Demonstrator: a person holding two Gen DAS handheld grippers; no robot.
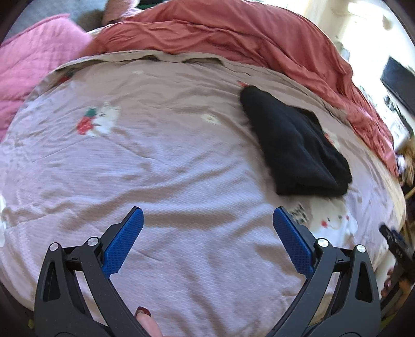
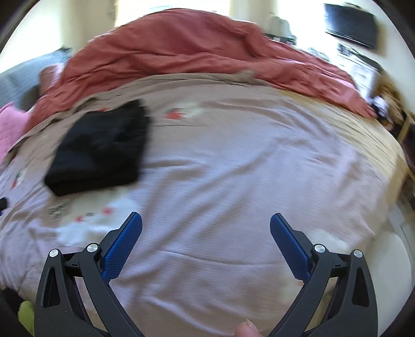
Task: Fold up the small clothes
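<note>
No readable writing or brand anywhere; a dark printed patch on the bedsheet (image 1: 181,160) near the garment is too blurred to read. No containers in view.

L to R, left wrist view: 1 pink quilt (image 1: 31,67) at far left edge, 1 strawberry print (image 1: 87,124) on the sheet, 1 rust-red duvet (image 1: 233,33) bunched along the far side of the bed, 1 folded black garment (image 1: 293,147) lying flat on the sheet to the right, ahead of the gripper and apart from it. Left gripper (image 1: 207,217): jaws spread wide, nothing between, over bare sheet. 1 fingertip w/ red nail polish (image 1: 142,312) at bottom edge.

Right wrist view: black garment sits upper left on the sheet, near the duvet edge. Right gripper (image 2: 206,221): jaws spread wide, holding nothing, well apart from the garment. 1 dark wall-mounted screen (image 2: 350,24) top right.
</note>
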